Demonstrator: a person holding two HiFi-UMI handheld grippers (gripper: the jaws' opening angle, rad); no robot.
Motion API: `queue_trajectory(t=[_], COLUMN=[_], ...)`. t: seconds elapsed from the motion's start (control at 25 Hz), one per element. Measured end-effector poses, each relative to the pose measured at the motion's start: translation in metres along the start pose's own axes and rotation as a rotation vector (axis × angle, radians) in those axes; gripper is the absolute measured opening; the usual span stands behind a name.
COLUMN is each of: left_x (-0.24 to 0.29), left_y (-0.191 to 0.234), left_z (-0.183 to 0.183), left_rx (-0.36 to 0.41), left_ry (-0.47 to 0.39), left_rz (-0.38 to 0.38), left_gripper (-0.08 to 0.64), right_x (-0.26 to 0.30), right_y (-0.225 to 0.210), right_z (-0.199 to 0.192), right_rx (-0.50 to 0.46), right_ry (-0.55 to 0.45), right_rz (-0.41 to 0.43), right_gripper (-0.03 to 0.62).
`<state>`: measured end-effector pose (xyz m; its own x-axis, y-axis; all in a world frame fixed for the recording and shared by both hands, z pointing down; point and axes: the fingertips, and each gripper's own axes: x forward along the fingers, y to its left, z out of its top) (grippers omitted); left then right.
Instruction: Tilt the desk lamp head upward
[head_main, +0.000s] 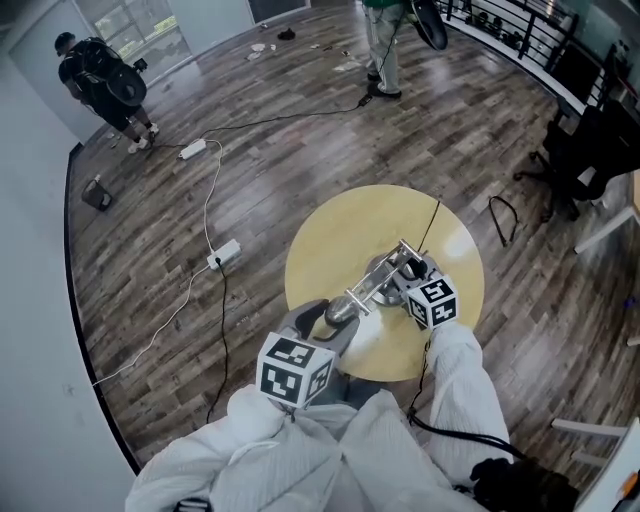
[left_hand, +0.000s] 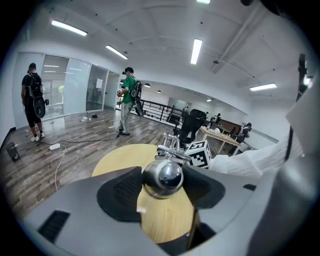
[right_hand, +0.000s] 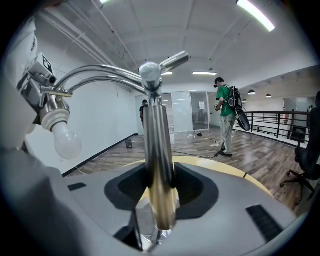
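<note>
The left gripper (head_main: 332, 316) clasps the chrome lamp head (left_hand: 162, 177). The right gripper (right_hand: 159, 189) clamps the lamp post (right_hand: 157, 140) above the round worktop (head_main: 330, 240).

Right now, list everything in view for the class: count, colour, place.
Table: 1, pale yellow, mid-floor.
Desk lamp: 1, chrome, on the table.
Bulb: 1, white, at lamp head.
Power strips: 2, white, floor left of table.
People: 2, one in black, one in green, far floor.
Office chair: 1, black, right edge.
Left tool: 1, grey, shut on lamp head.
Right tool: 1, grey, shut on lamp post.
Sleeves: 2, white, bottom.
</note>
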<state>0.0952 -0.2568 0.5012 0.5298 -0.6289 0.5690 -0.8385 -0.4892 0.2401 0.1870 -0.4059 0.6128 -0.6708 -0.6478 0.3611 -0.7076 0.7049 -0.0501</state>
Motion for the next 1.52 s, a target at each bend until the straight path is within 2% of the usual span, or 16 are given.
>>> queue_trajectory(t=[0.24, 0.52, 0.96, 1.2, 1.52], left_x=[-0.015, -0.027, -0.011, 0.002, 0.01], left_y=[0.003, -0.006, -0.047, -0.07, -0.073], left_z=[0.036, 0.084, 0.182, 0.215, 0.219], left_rx=[0.059, 0.159, 0.346, 0.351, 0.351], left_ry=[-0.089, -0.172, -0.274, -0.311, -0.304], left_rz=[0.011, -0.011, -0.134, -0.207, -0.24], left_gripper=[0.25, 0.247, 0.242, 0.241, 0.242], right_x=[0.002, 0.005, 0.008, 0.007, 0.007], right_y=[0.001, 0.003, 0.005, 0.004, 0.0], right_z=[0.001, 0.001, 0.001, 0.001, 0.002], right_rx=[0.002, 0.002, 0.007, 0.007, 0.036], right_ry=[-0.006, -0.014, -0.012, -0.015, -0.02], right_rz=[-0.004, -0.006, -0.01, -0.017, -0.027], right_gripper=[0.163, 0.163, 0.163, 0.164, 0.164])
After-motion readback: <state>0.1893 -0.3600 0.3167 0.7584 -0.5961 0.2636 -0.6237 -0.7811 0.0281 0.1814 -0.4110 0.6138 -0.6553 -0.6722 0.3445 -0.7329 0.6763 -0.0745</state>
